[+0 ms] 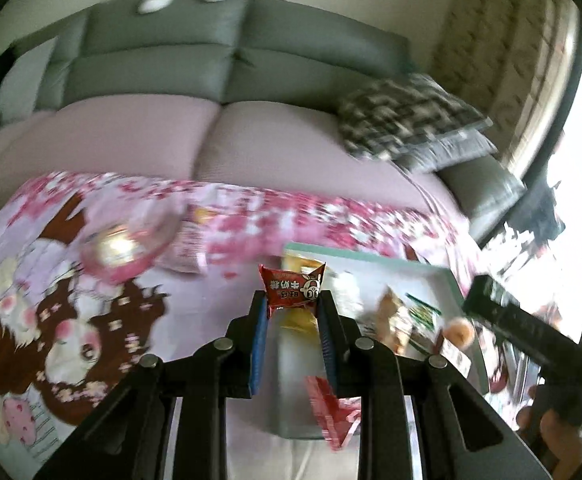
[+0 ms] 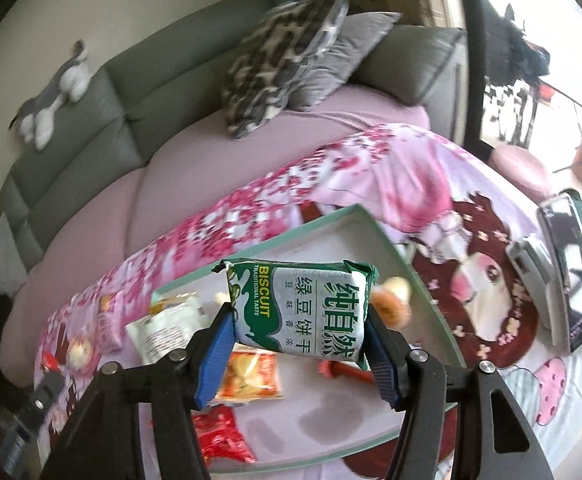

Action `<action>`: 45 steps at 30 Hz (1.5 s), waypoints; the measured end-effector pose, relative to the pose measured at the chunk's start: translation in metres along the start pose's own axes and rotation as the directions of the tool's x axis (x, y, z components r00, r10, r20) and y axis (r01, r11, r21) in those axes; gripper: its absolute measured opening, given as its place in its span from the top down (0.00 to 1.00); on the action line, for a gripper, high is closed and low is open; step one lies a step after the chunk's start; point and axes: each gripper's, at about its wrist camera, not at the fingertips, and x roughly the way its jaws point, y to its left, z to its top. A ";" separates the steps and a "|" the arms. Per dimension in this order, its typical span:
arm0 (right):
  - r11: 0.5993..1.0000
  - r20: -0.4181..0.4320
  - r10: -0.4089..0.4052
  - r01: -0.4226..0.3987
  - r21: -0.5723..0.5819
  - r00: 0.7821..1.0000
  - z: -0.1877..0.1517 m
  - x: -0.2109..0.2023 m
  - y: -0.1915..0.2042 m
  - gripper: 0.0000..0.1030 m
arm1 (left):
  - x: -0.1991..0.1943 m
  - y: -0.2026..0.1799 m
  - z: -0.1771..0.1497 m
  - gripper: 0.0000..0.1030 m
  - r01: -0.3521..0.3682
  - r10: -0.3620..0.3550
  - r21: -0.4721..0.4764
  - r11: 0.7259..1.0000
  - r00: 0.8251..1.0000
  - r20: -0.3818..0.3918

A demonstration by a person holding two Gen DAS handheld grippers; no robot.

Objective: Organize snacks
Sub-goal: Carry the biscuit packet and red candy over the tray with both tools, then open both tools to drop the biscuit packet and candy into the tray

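Both my claws are loaded, held above the shallow pale tray with the mint-green rim (image 2: 375,226).

My left claw (image 1: 294,300) is clamped on one small red candy packet (image 1: 293,288); my right claw (image 2: 299,322) is clamped on one green-and-white biscuit packet (image 2: 299,310) held crosswise. Below the right claw the tray floor lies bare toward its near rim, with open flowered pink cloth (image 2: 423,168) beyond the far rim. Under my claws I count one orange packet (image 2: 249,374), one crumpled red wrapper (image 2: 221,434) and one white pouch (image 2: 163,326); the rest is blurred and partly hidden behind my fingers.
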 end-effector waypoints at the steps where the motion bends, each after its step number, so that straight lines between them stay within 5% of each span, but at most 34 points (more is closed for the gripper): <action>1: 1.000 0.001 -0.010 0.010 0.010 1.000 0.001 0.000 -0.005 0.38 | 0.002 -0.008 -0.001 0.75 0.001 -0.001 0.020 1.000 1.000 -0.003; 11: 0.999 -0.089 -0.039 0.036 -0.025 0.995 -0.009 0.024 -0.005 0.37 | 0.046 -0.056 -0.020 0.75 0.028 -0.009 0.164 0.986 0.993 -0.117; 21: 0.998 -0.125 -0.037 0.031 -0.050 0.991 -0.015 0.034 0.001 0.37 | 0.060 -0.065 -0.028 0.74 0.053 -0.024 0.181 0.982 0.987 -0.161; 23: 0.998 -0.126 -0.035 0.029 -0.052 0.991 -0.015 0.034 0.003 0.37 | 0.061 -0.065 -0.028 0.70 0.059 -0.030 0.176 0.983 0.986 -0.167; 25: 0.998 -0.128 -0.033 0.026 -0.054 0.991 -0.014 0.036 0.004 0.37 | 0.060 -0.063 -0.027 0.52 0.059 -0.032 0.162 0.985 0.986 -0.166; 33: 0.998 -0.144 -0.026 0.016 -0.067 0.989 -0.015 0.039 0.009 0.37 | 0.056 -0.050 -0.022 0.47 0.039 -0.023 0.104 0.994 0.988 -0.151; 36: 0.997 -0.157 -0.030 0.017 -0.081 0.987 -0.016 0.042 0.012 0.36 | 0.057 -0.042 -0.020 0.32 0.015 -0.005 0.067 0.998 0.988 -0.154; 45: 0.992 -0.144 -0.027 0.008 -0.126 0.989 -0.019 0.040 0.026 0.08 | 0.054 0.000 -0.014 0.21 -0.142 0.134 -0.060 0.988 0.982 -0.130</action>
